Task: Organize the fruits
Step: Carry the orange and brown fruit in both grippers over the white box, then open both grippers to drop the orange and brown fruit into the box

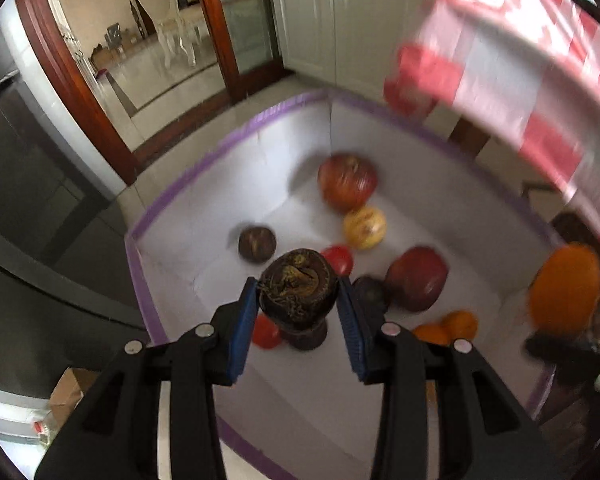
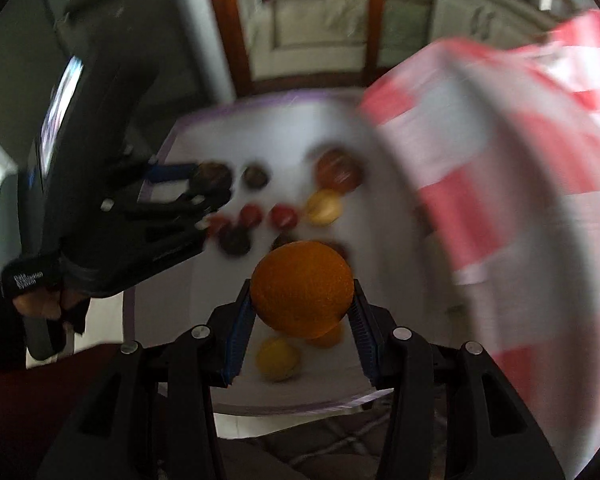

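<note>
Hard to make out: the right wrist view is smeared with blur, so the small fruit far back in the box are just dark and red blobs.
Cut off: the red-and-white checked cloth [image 1: 512, 68] runs off the right edge and covers the box's right side.
Box: a white box with purple trim [image 1: 172, 200], open on top, both grippers above it.
Inside: a big red apple [image 1: 347, 181], a yellow fruit [image 1: 365, 227], a dark round fruit [image 1: 257, 243], a dark red apple [image 1: 416, 278], small oranges [image 1: 446, 327] and tomatoes [image 1: 339, 259].
Left gripper [image 1: 298, 294]: blue pads clamped on a dark brown fruit [image 1: 298, 290].
Right gripper [image 2: 302, 296]: pinching an orange [image 2: 302, 286] over the box's near end.
</note>
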The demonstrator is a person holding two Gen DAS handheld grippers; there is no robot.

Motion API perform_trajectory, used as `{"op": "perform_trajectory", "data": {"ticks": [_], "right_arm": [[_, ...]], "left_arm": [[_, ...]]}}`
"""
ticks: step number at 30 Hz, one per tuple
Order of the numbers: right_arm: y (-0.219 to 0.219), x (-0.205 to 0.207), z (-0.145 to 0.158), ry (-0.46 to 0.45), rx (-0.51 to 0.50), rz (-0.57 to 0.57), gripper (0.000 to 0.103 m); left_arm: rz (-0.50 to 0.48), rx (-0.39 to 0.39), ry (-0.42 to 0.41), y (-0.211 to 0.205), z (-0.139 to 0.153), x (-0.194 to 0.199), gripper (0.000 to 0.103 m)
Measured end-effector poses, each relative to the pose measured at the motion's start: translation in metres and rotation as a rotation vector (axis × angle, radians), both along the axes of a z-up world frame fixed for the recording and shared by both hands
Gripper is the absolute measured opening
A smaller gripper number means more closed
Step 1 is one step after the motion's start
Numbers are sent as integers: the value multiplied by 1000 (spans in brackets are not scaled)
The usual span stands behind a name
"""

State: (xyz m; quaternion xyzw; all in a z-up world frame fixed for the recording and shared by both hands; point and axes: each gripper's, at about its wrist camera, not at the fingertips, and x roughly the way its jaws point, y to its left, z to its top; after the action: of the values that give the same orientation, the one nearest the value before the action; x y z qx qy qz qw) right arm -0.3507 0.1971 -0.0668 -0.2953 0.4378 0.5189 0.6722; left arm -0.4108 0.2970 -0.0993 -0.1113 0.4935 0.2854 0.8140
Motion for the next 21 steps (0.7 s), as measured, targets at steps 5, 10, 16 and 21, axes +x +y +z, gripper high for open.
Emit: {"op": "perform_trajectory", "data": {"ticks": [5,10,16,21], "right_arm": [[25,-19,-36,51,-98,88,46],[35,-26,-60,86,-156,112,46],[41,-32,-72,91,-183,131,46],[44,-34,-73,72,-184,145,46]], "left_arm": [[8,-1,34,6,-15,-4,40],[13,-8,81,15,-27,4,40],[36,-30,106,20,-38,4,40],[58,-62,90,26,-37,-1,41]]}}
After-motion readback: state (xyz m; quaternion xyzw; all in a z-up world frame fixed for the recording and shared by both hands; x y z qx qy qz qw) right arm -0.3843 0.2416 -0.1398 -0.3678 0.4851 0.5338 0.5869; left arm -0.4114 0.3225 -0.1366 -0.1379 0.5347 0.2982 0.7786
